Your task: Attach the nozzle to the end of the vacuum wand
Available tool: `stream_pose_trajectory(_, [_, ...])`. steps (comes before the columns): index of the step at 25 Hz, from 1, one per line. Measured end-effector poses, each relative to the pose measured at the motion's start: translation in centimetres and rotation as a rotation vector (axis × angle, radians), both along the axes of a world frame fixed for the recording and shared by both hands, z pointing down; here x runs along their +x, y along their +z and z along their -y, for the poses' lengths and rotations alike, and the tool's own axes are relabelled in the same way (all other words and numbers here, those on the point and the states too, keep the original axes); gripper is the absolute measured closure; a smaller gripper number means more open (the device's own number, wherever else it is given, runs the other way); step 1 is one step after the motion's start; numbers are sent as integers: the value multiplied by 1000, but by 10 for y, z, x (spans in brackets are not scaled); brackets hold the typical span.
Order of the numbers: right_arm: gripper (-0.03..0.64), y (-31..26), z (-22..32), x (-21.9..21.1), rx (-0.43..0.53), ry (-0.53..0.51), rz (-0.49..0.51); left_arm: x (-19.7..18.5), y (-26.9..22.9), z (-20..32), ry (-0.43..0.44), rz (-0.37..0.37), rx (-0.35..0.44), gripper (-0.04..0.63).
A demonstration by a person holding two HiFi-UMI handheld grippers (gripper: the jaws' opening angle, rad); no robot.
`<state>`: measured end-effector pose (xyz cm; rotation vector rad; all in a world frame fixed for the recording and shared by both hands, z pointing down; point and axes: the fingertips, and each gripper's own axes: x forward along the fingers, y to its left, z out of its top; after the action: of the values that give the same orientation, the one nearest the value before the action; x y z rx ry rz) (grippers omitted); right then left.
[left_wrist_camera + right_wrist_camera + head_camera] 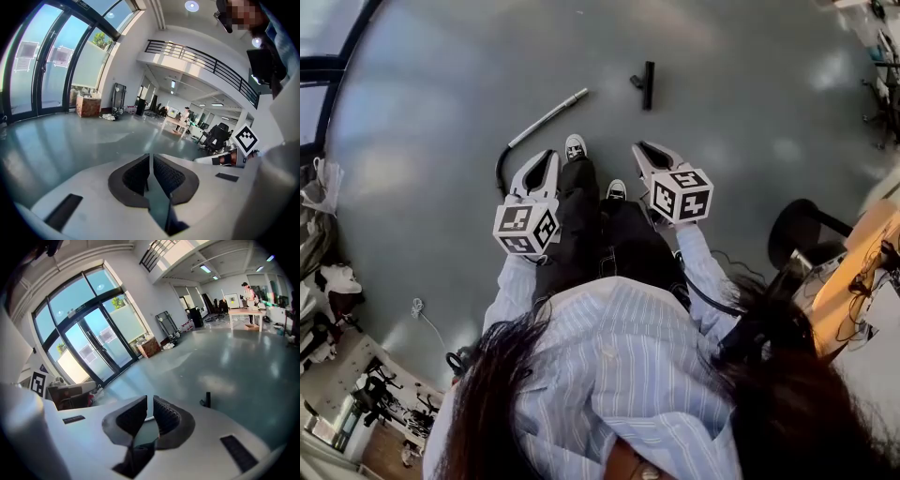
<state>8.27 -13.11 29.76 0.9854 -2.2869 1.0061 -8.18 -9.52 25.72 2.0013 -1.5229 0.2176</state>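
Observation:
In the head view the silver vacuum wand (pixel 547 118), with a black hose at its near end, lies on the grey floor ahead of my feet. Apart from it, further right, lies the black nozzle (pixel 646 84), which also shows as a small dark piece (pixel 207 400) in the right gripper view. My left gripper (pixel 549 156) hangs in the air short of the wand's hose end, shut with nothing between its jaws (pixel 150 157). My right gripper (pixel 638 147) is level with it, short of the nozzle, its jaws (pixel 149 400) nearly together and empty.
My two shoes (pixel 575 147) stand between the grippers. A black stool (pixel 797 230) and a wooden desk (pixel 865 267) with cables are at the right. A white cable (pixel 427 321) lies on the floor at the left. Glass doors (pixel 37 79) line the far wall.

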Motion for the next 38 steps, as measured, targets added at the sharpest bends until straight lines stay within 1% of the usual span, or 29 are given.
stream_pose_trajectory(2, [586, 18, 18, 19, -3, 5, 10, 15, 23, 29, 31, 31, -14, 588])
stream_pose_trajectory(3, [571, 27, 30, 20, -8, 3, 10, 15, 35, 46, 49, 49, -22, 588])
stream_pose_trajectory(4, [545, 37, 42, 13, -17, -2, 4, 7, 48, 63, 68, 64, -32, 588])
stream_pose_trajectory(6, [522, 68, 61, -4, -35, -10, -15, -12, 81, 91, 106, 79, -57, 586])
stream_pose_trajectory(8, [514, 113, 75, 0, -52, -22, -33, -12, 126, 113, 144, 87, -89, 586])
stream_pose_trajectory(12, [493, 217, 115, 41, -84, -31, -90, 12, 231, 157, 200, 84, -157, 586])
stream_pose_trajectory(14, [486, 267, 140, 52, -97, -4, -114, 9, 281, 179, 216, 102, -163, 586])
stream_pose_trajectory(16, [476, 314, 163, 55, -111, 32, -131, 0, 327, 195, 242, 133, -149, 575])
stream_pose_trajectory(18, [462, 363, 181, 57, -123, 56, -151, -6, 377, 204, 279, 159, -156, 505])
stream_pose_trajectory(19, [453, 389, 188, 58, -127, 63, -165, -10, 405, 207, 296, 175, -171, 489])
stream_pose_trajectory(24, [390, 515, 210, 65, -161, 60, -222, -29, 553, 202, 410, 299, -290, 462])
stream_pose_trajectory(27, [367, 579, 227, 79, -162, 45, -268, -46, 625, 205, 469, 374, -324, 457])
stream_pose_trajectory(29, [358, 616, 242, 95, -140, 45, -312, -54, 667, 209, 502, 410, -335, 438])
stream_pose_trajectory(30, [353, 634, 250, 105, -132, 50, -332, -56, 687, 211, 522, 427, -341, 399])
stream_pose_trajectory(32, [341, 667, 266, 121, -123, 65, -372, -59, 726, 213, 556, 454, -357, 363])
stream_pose_trajectory(35, [327, 701, 288, 146, -100, 98, -434, -57, 767, 214, 582, 459, -369, 344])
stream_pose_trajectory(38, [318, 727, 302, 161, -83, 122, -463, -55, 798, 214, 599, 471, -376, 341])
